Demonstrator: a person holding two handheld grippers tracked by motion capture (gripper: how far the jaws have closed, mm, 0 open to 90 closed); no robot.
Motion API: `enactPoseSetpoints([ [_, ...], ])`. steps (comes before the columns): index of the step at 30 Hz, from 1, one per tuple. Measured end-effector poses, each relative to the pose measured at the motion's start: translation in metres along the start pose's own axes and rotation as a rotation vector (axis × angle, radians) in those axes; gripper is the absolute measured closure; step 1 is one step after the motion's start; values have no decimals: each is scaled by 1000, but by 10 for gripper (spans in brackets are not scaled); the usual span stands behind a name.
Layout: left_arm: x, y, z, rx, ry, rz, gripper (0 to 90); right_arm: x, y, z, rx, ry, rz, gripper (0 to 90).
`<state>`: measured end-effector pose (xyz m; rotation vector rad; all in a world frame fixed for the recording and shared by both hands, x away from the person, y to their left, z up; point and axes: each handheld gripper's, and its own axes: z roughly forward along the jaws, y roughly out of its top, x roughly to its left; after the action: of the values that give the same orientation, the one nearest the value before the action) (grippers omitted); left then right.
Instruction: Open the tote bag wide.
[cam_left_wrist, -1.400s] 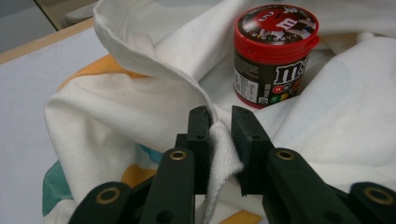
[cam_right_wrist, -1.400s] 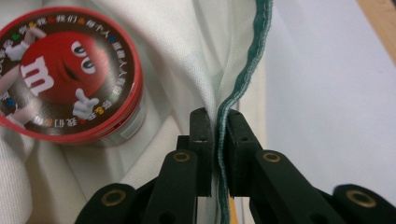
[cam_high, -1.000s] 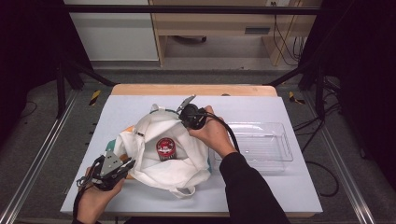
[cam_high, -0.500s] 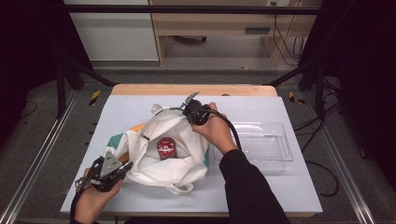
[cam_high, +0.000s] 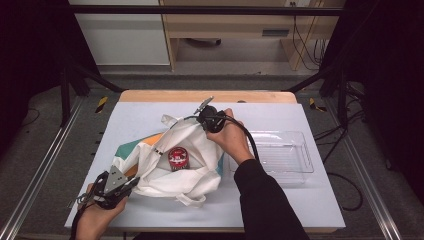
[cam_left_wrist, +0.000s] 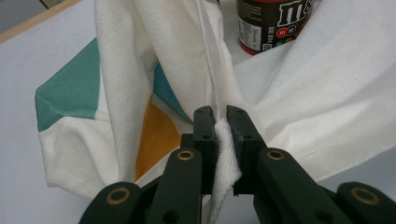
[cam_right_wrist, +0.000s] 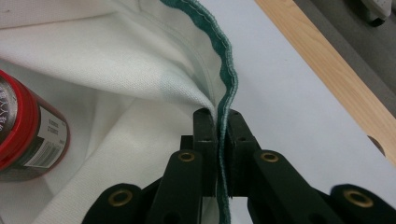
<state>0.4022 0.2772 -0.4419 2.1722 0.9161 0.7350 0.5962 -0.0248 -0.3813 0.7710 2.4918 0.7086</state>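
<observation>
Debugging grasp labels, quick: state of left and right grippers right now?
Left gripper: closed, pinching the tote bag cloth at its near edge.
Right gripper: closed on the bag's rim.

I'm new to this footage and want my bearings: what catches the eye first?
A white cloth tote bag with teal and orange patches lies mid-table, pinched by the left tool at its near edge and the right tool at its far rim. A red-lidded candy jar rests on it; a clear plastic tray sits to the right.
</observation>
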Motion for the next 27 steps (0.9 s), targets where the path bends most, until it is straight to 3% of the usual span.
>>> enactPoseSetpoints([
  [3,-1,0,2,-6,0,-7,827,3,0,2,18,22,-2,831],
  [8,-1,1,3,-34,2,-18,826,3,-4,-3,-5,18,23,643],
  [12,-2,0,5,-37,-11,-53,824,2,-7,-12,-22,21,47,576],
  [17,-2,1,5,-48,-7,-55,824,4,-10,-30,-71,19,52,567],
  [23,-2,1,5,-44,-6,-56,823,19,-19,-49,-108,46,48,539],
  [27,-2,1,4,-45,-5,-56,823,22,-27,-56,-117,48,40,585],
])
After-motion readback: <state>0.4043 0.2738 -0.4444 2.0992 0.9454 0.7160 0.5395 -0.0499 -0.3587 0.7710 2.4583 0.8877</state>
